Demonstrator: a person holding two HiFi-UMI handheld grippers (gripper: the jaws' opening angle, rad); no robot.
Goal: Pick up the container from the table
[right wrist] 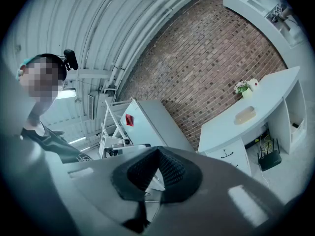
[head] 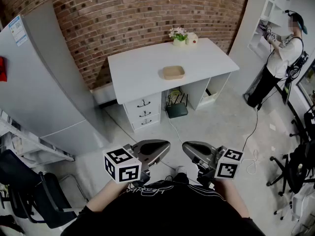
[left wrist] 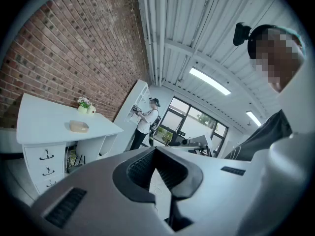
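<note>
The left gripper (left wrist: 155, 150) and the right gripper (right wrist: 158, 150) both have their jaws pressed together with nothing between them. They sit side by side, near the person's chest. The tan container (head: 173, 73) lies far off, on the white desk (head: 138, 75) by the brick wall (head: 123, 14), well apart from both.

The container (head: 173, 73) is a shallow tan tray, rectangular in outline with rounded corners and a low raised rim. It sits upright and flat on the white table (head: 138, 77), opening upward; the inside shows the same tan colour as the rim. It lies near the middle of the tabletop, slightly right of centre and closer to the near edge than to the far edge. It stands alone on bare surface, touching nothing else. The small flower pot (head: 178, 36) at the far edge of the table is well apart from it, behind it.
</note>
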